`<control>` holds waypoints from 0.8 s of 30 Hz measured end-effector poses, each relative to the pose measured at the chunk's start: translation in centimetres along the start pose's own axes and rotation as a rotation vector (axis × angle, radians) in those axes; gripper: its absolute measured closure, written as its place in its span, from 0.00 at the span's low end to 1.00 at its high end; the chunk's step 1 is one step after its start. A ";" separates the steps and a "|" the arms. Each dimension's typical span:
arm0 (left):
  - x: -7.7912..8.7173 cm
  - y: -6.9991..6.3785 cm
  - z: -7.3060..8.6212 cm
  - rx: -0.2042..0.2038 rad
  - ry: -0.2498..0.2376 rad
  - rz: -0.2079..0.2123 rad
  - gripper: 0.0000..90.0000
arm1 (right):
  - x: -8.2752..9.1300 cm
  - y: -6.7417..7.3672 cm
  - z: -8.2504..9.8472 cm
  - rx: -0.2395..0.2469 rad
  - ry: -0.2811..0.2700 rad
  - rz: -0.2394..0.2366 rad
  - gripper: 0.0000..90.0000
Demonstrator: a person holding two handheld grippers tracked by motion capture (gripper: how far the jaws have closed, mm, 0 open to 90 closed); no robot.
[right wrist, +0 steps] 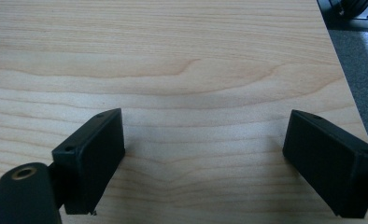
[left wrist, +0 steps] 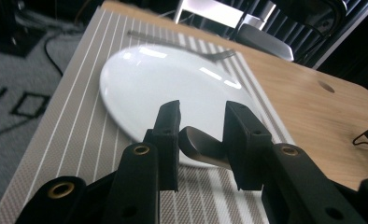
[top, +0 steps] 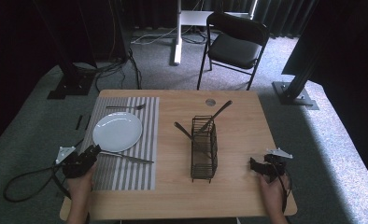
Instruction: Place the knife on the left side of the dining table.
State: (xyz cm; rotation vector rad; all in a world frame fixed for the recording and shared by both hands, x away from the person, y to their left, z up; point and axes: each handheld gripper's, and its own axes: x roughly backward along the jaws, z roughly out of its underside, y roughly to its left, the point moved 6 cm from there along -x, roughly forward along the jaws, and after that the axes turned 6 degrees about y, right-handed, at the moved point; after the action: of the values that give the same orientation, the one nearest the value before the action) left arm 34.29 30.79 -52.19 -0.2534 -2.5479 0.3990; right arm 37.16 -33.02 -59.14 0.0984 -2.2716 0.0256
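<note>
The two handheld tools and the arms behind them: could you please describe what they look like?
Both are black. The left tool carries a grey three-cornered plate and trails a black cable looping off the table's left edge. The right tool has the same grey plate and a black cable running back along the hand. Up close, each has two blocky black jaws on arms with brass-coloured rivets. The forearms are bare, with no sleeves visible.

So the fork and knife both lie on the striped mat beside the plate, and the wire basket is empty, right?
Not quite: the basket isn't empty. The high view shows two utensils standing in it. The fork and knife do lie on the mat beside the plate.
</note>
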 end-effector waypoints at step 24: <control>-3.2 3.3 3.7 0.001 0.224 -0.080 0.63 | 0.0 0.0 0.0 0.000 0.000 0.000 0.13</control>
State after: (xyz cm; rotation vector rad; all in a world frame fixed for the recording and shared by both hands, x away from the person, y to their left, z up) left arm 35.30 32.19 -57.87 -0.1832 -2.3299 0.3227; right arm 37.16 -33.02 -59.14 0.0984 -2.2715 0.0255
